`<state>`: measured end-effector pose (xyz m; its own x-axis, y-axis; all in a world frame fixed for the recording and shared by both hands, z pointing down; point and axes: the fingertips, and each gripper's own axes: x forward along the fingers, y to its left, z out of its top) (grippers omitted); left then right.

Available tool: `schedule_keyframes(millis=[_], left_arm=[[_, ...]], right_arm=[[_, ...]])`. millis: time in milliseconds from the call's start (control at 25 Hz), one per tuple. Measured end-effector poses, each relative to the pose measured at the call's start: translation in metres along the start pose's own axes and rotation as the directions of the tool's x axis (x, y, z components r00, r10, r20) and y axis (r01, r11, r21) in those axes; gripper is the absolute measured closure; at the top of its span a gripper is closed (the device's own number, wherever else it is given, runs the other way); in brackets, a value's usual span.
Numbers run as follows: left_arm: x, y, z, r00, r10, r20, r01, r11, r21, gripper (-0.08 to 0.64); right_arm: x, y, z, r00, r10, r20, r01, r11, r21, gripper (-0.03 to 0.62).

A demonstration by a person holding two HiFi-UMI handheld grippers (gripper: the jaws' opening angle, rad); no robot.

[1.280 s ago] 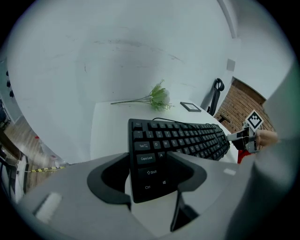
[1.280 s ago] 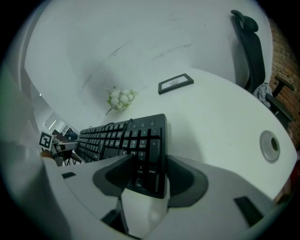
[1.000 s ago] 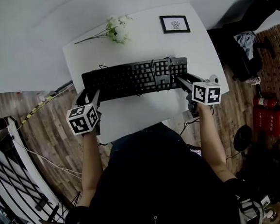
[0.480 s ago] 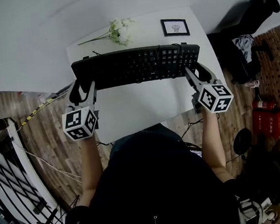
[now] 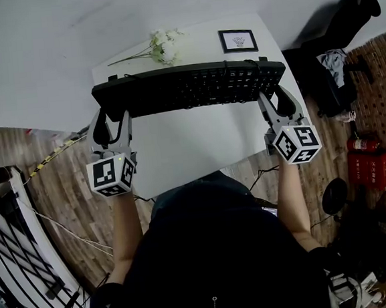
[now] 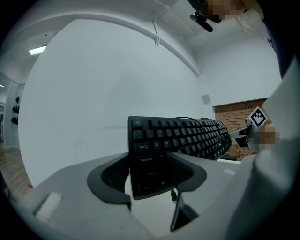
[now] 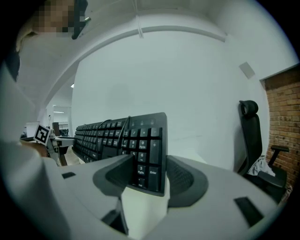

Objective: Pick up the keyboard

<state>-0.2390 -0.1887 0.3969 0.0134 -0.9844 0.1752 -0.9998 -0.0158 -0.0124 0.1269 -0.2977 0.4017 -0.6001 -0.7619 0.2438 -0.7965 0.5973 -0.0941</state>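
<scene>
Left gripper (image 5: 112,118) and right gripper (image 5: 276,101) each clamp one short end of the keyboard (image 5: 187,88), the left on the Caps Lock end and the right on the number-pad end. Both forearms reach straight out from the torso toward 12 o'clock, roughly parallel, with the grippers pointing nearly level and their marker cubes nearest the person. A white wall (image 5: 36,49) fills the far side of the room, and wood floor (image 5: 55,195) shows at 9 o'clock. The white table (image 5: 193,150) sits directly ahead, its near half bare. A black chair (image 5: 342,16) stands at 2 o'clock, just off the table's corner. The keyboard hangs crosswise between the grippers, above the table's far half and clear of its top, keys tipped toward the person. A red extinguisher (image 5: 368,165) lies at 3 o'clock. White flowers (image 5: 160,45) lie on the table at 11 o'clock, and a small frame (image 5: 238,40) sits at 1 o'clock.
</scene>
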Motion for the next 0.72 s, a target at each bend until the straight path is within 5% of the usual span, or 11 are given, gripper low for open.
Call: schedule_keyframes(millis=[720], left_arm=[[-0.019, -0.017, 0.021, 0.988, 0.079, 0.129, -0.084, 0.996, 0.034, 0.304]], right_arm=[[-0.003, -0.011, 0.022, 0.993, 0.051, 0.11, -0.043, 0.996, -0.072, 0.364]])
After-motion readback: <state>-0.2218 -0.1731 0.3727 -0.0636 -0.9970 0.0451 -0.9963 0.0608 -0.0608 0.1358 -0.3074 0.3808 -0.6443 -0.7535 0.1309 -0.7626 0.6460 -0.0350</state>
